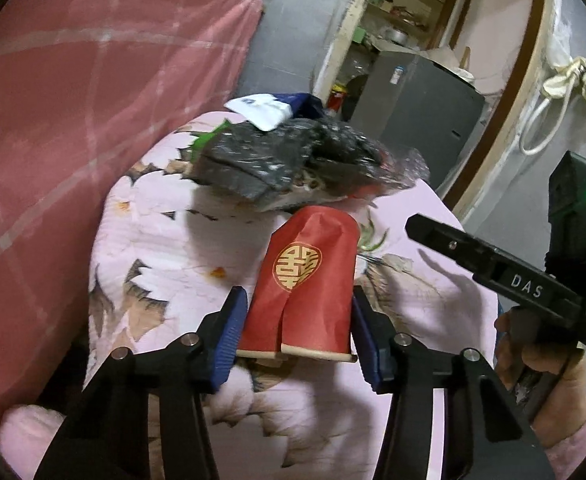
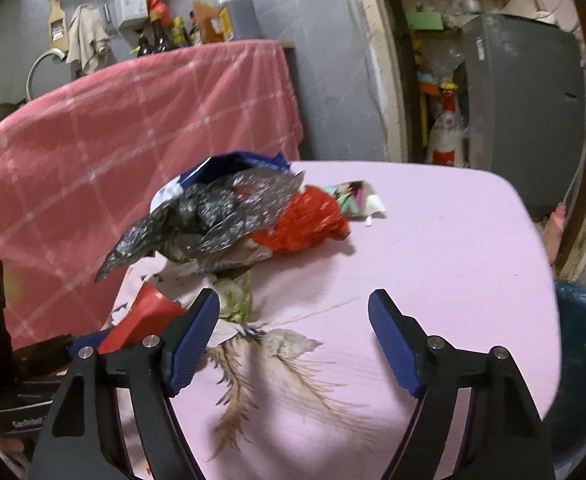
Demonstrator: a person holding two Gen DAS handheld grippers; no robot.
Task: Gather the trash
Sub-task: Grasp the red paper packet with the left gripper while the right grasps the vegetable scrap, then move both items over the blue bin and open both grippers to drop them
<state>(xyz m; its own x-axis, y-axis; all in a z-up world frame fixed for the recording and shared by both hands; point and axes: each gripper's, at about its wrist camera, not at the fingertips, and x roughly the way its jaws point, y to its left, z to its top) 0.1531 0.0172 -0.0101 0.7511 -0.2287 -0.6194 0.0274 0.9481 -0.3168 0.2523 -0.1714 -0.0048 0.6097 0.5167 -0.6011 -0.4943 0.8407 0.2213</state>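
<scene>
Gripping the red cup [image 1: 299, 292] near its rim, our left gripper [image 1: 297, 328] has its blue pads against both sides; the paper wall looks creased, so we judge it squeezed shut on the cup, which lies tilted with its mouth toward us over the pink cloth [image 1: 165, 240]. Our right gripper [image 2: 293, 344] hangs wide open and empty above the same cloth. Beyond the cup sits the rest of the trash: a black bag [image 2: 209, 216], red wrap [image 2: 305, 220] and a small wrapper [image 2: 353, 196], heaped together. We should hold the cup lightly, since paper crushes and slips, lift it clear before swinging away, and send the right gripper at the bag's crumpled edge.
</scene>
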